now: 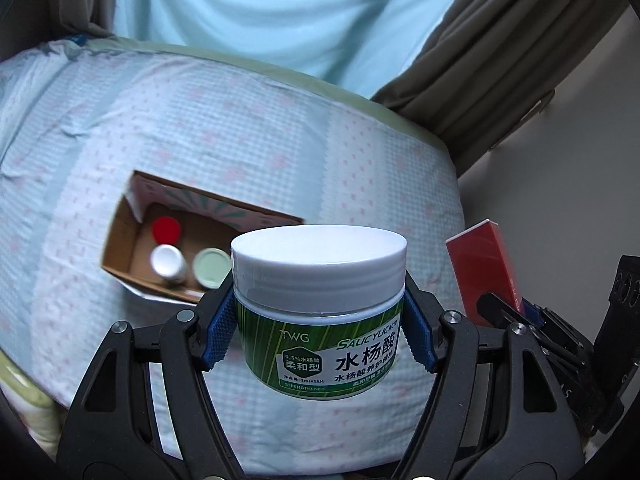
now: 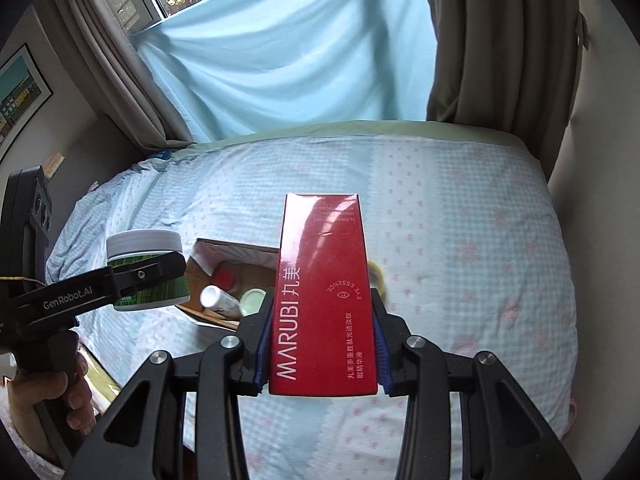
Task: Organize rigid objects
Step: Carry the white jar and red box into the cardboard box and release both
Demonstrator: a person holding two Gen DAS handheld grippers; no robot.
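Note:
My left gripper (image 1: 318, 328) is shut on a green jar with a white lid (image 1: 320, 308) and holds it upright above the bed. The jar also shows in the right wrist view (image 2: 146, 268). My right gripper (image 2: 322, 340) is shut on a tall red MARUBI box (image 2: 324, 292), held upright above the bed; the box also shows in the left wrist view (image 1: 484, 268). An open cardboard box (image 1: 120, 248) lies on the bed beyond both grippers. It holds a red-capped bottle (image 1: 167, 229), a silver-capped bottle (image 1: 168, 262) and a pale green lid (image 1: 211, 268).
The bed (image 2: 460, 240) has a light blue patterned cover. A roll of tape (image 2: 378, 276) lies behind the red box, mostly hidden. Curtains (image 2: 500, 40) and a blue sheet (image 2: 300, 60) hang at the far side. A wall (image 1: 560, 180) lies to the right.

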